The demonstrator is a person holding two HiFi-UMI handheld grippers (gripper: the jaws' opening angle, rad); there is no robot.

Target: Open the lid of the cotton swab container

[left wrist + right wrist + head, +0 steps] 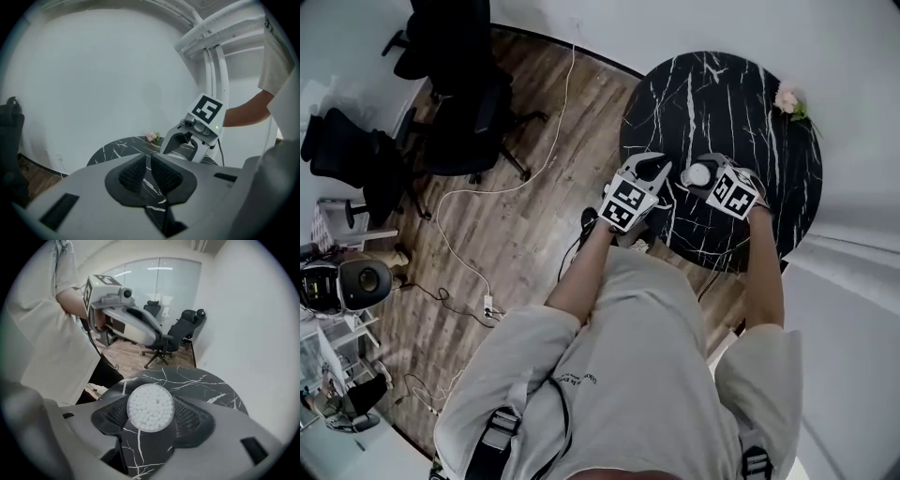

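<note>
Currently the round black marble table (712, 84) has both tools over it. Right gripper (150, 414) is clamped on the cotton swab container (699, 174): pads on opposite sides of the round wall, container upright, axis vertical, top face toward that gripper's camera. Swab tips show across the whole top, so I can't tell if a clear lid is on or it's off. Left gripper (149, 171) is closed on nothing, pads together, near the container on its left, nose pointing across at it, not touching. Key relation: the container lies to the right of the left gripper, and the top is its only free face since the right pads take the sides. My read: left is the free tool for the lid, needs to open and come in over the rim while right holds the body
</note>
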